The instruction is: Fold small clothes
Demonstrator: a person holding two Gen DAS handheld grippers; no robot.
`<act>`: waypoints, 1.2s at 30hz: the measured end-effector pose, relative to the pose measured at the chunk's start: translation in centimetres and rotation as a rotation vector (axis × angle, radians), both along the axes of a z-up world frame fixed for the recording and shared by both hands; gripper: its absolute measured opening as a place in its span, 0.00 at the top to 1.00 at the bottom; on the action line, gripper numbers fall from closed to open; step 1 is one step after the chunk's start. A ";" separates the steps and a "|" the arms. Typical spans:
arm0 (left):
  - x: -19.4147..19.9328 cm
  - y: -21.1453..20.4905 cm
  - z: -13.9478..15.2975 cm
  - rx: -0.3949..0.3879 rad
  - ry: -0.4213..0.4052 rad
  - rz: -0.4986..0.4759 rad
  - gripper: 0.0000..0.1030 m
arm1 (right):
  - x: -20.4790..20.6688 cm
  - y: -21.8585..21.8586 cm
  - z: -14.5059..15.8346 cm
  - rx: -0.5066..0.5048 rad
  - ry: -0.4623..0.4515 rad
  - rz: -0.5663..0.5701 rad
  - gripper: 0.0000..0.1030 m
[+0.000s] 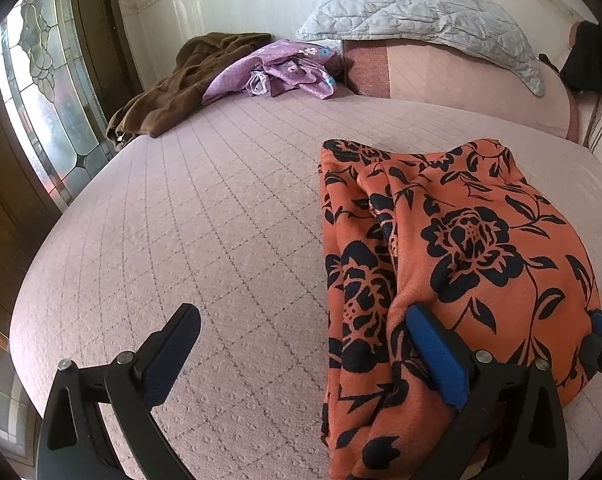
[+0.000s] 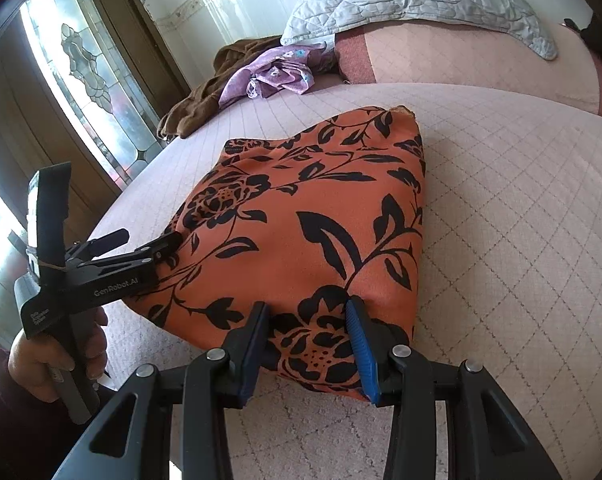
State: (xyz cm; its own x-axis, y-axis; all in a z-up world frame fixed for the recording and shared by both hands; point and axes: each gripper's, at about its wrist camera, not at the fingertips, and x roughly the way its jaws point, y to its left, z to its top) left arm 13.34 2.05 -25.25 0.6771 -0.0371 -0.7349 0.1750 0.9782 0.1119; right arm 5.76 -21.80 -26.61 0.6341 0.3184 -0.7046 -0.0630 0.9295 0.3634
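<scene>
Nearest, the right claw (image 2: 307, 344) sits at the near edge of the orange flowered garment (image 2: 301, 216), which lies on the pink quilted bed (image 2: 501, 220). Its two fingers straddle a bunched bit of the near hem; whether the pads actually pinch the cloth or only bracket it, I cannot tell.

Just left of it, the left claw (image 1: 301, 344) is spread wide and grips nothing. One finger rests against the garment's near left corner; the other hangs over bare bedding. A hand (image 2: 57, 356) in a dark sleeve holds its handle.

The garment itself looks already folded at least once: a compact, thick block with layered edges along its left side, not a spread-out piece. Judging by that, the folding of this item is well along, with perhaps one more fold or a tidy-up left.

Farther back, by the window (image 1: 49, 92), lie a crumpled brown garment (image 1: 169, 88) and a purple flowered cloth (image 1: 277, 68), both unfolded. Those likely remain to do. A grey quilted pillow (image 1: 417, 16) rests beyond.
</scene>
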 end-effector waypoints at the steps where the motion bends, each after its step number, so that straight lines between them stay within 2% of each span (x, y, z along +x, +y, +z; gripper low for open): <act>1: 0.0 0.0 0.0 0.001 -0.001 -0.001 0.00 | 0.0 -0.1 0.0 0.000 0.000 0.001 0.56; 23: -0.4 0.2 -0.1 -0.003 -0.017 0.021 0.00 | 0.0 -0.2 0.0 0.011 -0.001 0.002 0.56; 27: -0.5 0.4 0.0 -0.025 -0.012 0.024 0.00 | -0.2 -0.4 0.1 0.035 0.000 -0.008 0.56; 29: -0.4 0.5 0.2 -0.029 -0.011 0.016 0.00 | -0.4 -0.3 0.4 0.035 -0.004 -0.001 0.51; 31: -0.4 0.6 0.5 -0.026 -0.013 0.006 0.00 | -0.5 -0.3 0.7 0.058 -0.011 0.027 0.38; 36: -0.7 0.0 1.3 -0.008 -0.030 -0.031 0.00 | -0.6 -0.2 1.3 0.067 -0.007 0.035 0.37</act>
